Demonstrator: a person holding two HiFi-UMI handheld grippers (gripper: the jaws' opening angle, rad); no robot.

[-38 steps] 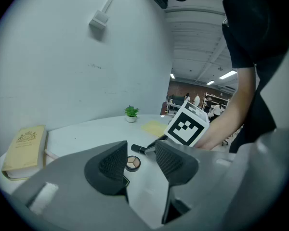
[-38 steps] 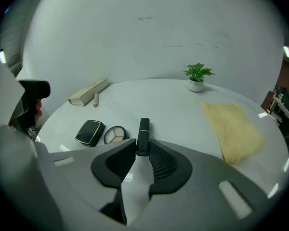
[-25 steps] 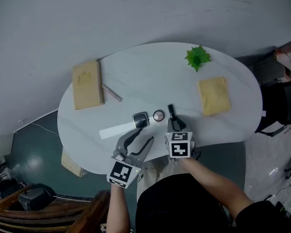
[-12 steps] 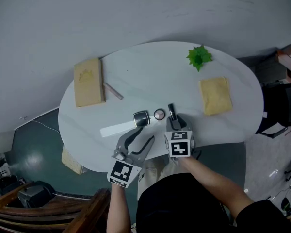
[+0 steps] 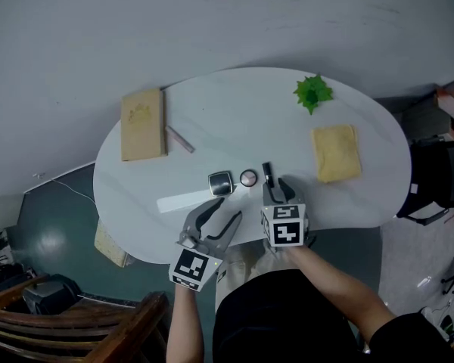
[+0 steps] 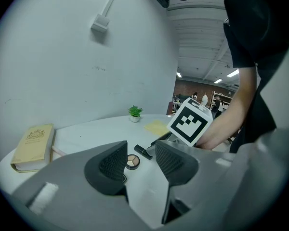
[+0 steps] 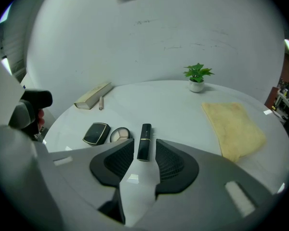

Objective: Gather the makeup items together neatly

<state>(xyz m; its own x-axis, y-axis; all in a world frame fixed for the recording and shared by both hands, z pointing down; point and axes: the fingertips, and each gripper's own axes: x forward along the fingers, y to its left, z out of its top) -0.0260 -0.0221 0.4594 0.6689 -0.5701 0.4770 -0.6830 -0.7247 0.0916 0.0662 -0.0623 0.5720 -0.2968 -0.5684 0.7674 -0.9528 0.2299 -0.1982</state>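
My right tongs (image 7: 144,154) just been opening — jaws apart, lipstick (image 7: 144,142) flat between tips, unclamped. Its long axis runs straight away from me, just right of round palette (image 7: 119,134), near table (image 7: 173,105) front edge. Left tongs (image 6: 139,160) — jaws apart, empty.

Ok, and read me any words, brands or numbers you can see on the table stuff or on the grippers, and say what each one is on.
No text here can be read.
book: a faint emblem on the tan cover; any lettering is too small to read.
marker cubes: black-and-white square patterns only, no letters or digits.
lipstick: a gold band, no legible print.
black compact: plain lid, nothing readable.
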